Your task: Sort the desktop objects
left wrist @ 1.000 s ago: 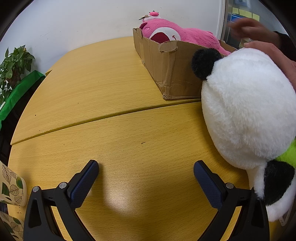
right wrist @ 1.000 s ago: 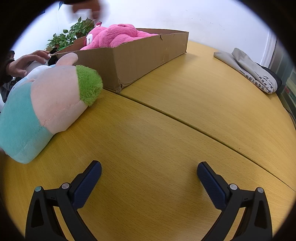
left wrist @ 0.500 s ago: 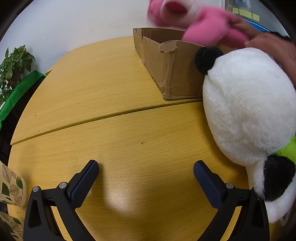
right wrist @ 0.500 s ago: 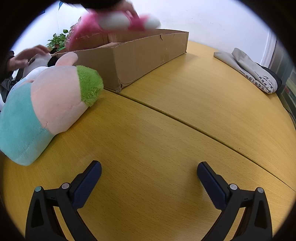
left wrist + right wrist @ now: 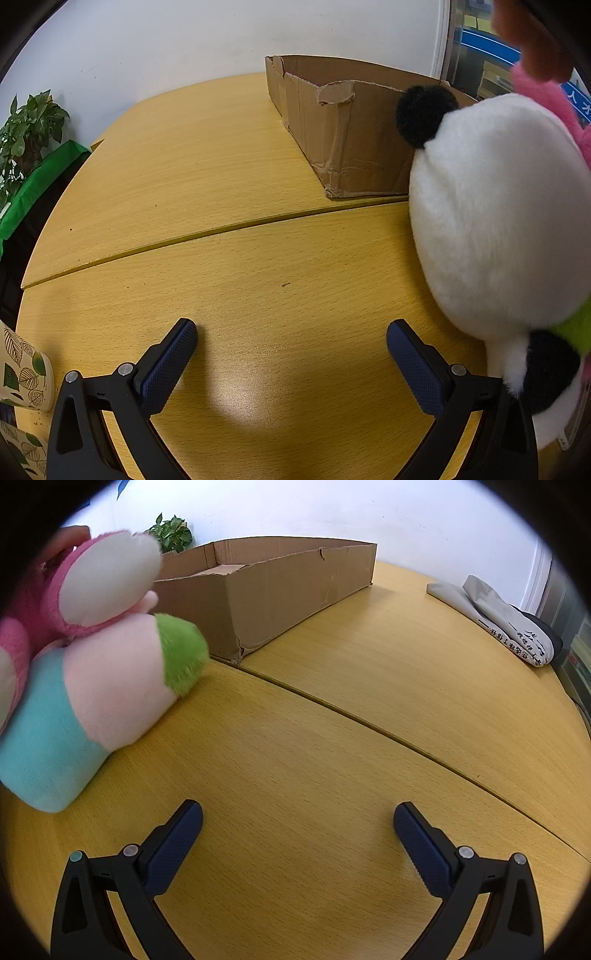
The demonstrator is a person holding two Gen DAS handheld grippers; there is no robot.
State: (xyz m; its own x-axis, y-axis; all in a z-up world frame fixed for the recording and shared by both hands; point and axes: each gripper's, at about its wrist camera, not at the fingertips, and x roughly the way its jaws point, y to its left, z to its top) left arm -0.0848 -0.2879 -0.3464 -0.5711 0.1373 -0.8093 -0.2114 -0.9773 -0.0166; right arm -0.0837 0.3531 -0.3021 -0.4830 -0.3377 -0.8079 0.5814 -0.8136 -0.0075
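With both your left tongs (image 5: 291, 338) and right tongs (image 5: 298, 819) spread apart and empty over the bench (image 5: 229, 280), approach the panda plush (image 5: 495, 221) beside the cardboard box (image 5: 347, 136) squarely and pinch deep into its stuffing.

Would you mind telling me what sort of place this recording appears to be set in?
Probably an office or meeting room: a curved wooden table made of joined sections, a potted plant against a plain white wall, and a paper cup at the table's edge.

Matt wood-grain table (image 5: 229, 192), creased cardboard box (image 5: 343, 147), fluffy plush panda (image 5: 495, 221).
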